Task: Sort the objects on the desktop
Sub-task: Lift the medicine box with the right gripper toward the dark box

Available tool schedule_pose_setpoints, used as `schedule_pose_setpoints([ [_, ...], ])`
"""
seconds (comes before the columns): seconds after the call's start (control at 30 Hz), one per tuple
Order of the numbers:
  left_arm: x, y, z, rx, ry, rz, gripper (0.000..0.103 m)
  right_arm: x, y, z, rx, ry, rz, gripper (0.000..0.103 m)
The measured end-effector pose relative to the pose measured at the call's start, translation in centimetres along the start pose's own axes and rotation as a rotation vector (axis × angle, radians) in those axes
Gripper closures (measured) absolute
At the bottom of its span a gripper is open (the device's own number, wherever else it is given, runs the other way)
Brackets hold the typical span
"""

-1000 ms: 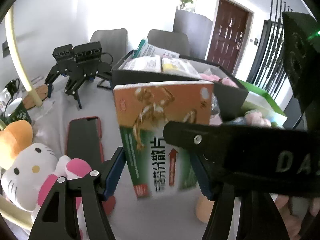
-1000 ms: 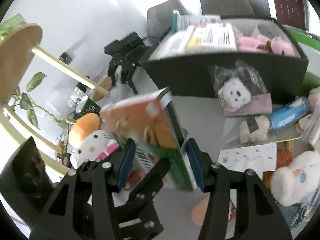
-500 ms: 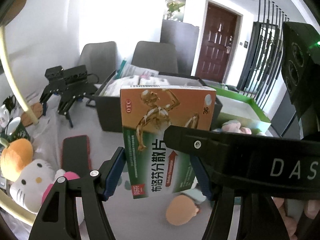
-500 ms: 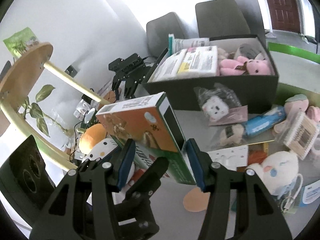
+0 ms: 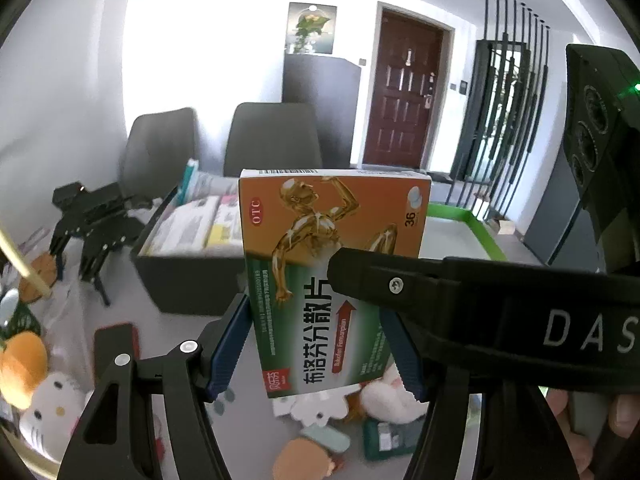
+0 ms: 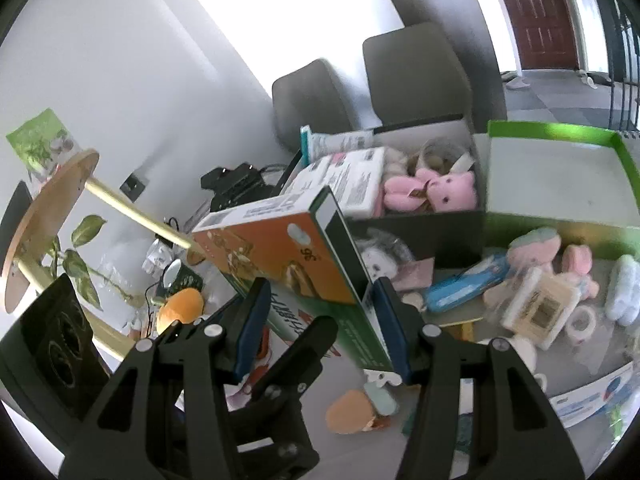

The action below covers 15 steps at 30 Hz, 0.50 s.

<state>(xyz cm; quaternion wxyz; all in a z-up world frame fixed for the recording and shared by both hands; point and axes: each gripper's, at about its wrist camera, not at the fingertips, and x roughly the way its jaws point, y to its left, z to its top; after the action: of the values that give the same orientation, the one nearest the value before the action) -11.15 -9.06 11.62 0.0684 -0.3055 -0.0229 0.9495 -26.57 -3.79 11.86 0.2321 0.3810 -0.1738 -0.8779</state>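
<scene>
- the medicine box, orange on top and green below with a gold figure printed on it, is up in the air over the grey table, held upright and a bit tilted in the left wrist view
- left gripper has its blue pads pressed on the two narrow side edges of the box's lower half, so it's clamped on it
- right gripper is clamped on the same box too, pads squeezing its front and back faces; in the left view its black finger crosses the box front from 3 o'clock
- so both tools are holding that one box at once, neither is loose
- behind the box, around 11 o'clock from it in the left view, sits the black storage bin with other boxed packs lying flat inside
- right wrist view shows pink plush toys in the right part of that same bin
- green tray is at 2 o'clock from the box in the right view, touching the bin's right side, white inside
- loose stuff on the table at 3 to 4 o'clock in the right view: a blue tube, a pastel plush, a roll of tape
- white kitty plush and an orange plush down at 8 o'clock in the left view, with a dark phone-like slab just beside them
- a small black robot arm thing stands at 9 o'clock, left of the bin
- a person's fingers show at the far right edge of the left view
</scene>
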Motion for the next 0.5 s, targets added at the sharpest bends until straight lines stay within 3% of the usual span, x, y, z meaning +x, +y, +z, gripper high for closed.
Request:
schedule_pose_setpoints([
  [0.5, 3.2, -2.3, 4.5, 0.043, -0.008, -0.052, 0.037, -1.1, -3.2, 4.5, 0.047, -0.048, -0.027, 0.048],
])
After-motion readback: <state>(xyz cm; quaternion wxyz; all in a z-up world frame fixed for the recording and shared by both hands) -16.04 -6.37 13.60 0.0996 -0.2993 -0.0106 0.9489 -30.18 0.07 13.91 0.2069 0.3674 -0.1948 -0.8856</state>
